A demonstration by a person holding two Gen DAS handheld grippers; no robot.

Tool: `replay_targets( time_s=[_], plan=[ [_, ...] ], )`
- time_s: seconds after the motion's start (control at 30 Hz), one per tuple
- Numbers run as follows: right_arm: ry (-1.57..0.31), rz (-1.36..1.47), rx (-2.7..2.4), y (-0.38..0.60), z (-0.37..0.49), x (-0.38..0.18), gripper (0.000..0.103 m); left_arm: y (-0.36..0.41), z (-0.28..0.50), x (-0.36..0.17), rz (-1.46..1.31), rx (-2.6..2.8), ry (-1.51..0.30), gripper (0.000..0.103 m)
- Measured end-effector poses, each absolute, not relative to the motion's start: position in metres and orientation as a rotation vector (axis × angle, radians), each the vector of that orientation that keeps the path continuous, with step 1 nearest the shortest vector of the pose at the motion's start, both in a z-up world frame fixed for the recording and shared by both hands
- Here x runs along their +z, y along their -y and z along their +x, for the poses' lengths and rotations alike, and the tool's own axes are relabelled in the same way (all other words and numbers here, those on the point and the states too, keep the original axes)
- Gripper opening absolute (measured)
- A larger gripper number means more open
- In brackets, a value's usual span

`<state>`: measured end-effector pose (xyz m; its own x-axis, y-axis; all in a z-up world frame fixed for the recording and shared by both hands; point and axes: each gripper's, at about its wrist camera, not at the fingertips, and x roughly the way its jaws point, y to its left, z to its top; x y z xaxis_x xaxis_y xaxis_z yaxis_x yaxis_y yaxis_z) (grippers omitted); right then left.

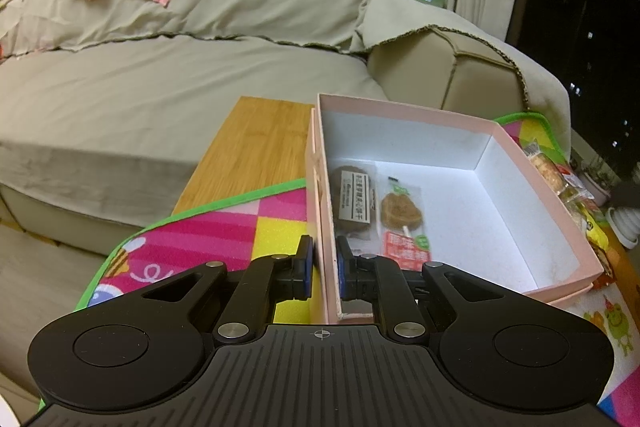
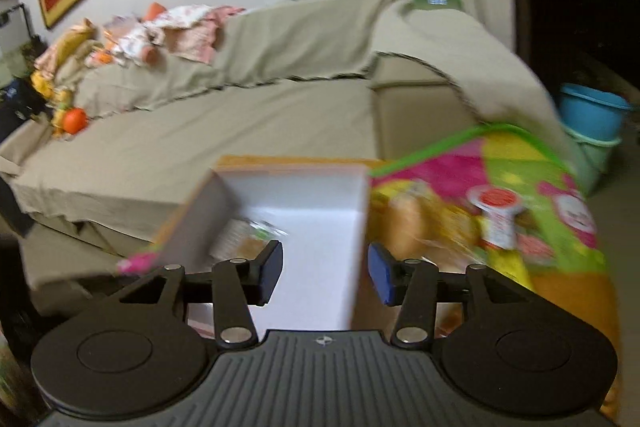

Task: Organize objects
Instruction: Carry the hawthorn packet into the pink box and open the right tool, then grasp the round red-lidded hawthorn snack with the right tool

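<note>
Left tool (image 1: 324, 267) clamped on near-left wall of pink box (image 1: 520, 155), centre frame; right tool (image 2: 325, 273) wide, empty; likely light, stiff card; best gripped by its rim.

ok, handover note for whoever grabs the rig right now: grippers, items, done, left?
Left gripper: shut on the pink box near-left wall, steadying it.
Right gripper: open, nothing held, over the box's right side.
In the box: dark biscuit packet and lollipop.
Left: snack packets on the mat beyond the box's right wall, plus a red-capped pouch. The right wrist view is blurred.
</note>
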<state>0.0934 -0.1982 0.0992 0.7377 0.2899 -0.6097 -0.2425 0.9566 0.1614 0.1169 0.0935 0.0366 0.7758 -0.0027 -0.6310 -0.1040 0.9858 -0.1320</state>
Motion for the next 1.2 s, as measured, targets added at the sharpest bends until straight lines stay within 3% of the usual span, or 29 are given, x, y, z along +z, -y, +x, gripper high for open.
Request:
replay_targets(
  time_s=[0.27,0.67,0.93,1.2],
  plan=[
    [-0.698,0.009,0.105,0.254,0.057,0.060,0.063,-0.092,0.118,0.037,-0.162,0.064,-0.688,0.013],
    [-0.747,0.096,0.026,0.291,0.067,0.041,0.064,-0.090,0.118,0.037,-0.155,0.067,-0.696,0.012],
    [-0.740,0.199,0.044,0.299,0.166,0.067,0.065,-0.089,0.118,0.037,-0.152,0.064,-0.699,0.013],
    [-0.850,0.088,-0.031,0.285,0.266,0.029,0.069,-0.090,0.117,0.037,-0.145,0.052,-0.702,0.013]
  ],
)
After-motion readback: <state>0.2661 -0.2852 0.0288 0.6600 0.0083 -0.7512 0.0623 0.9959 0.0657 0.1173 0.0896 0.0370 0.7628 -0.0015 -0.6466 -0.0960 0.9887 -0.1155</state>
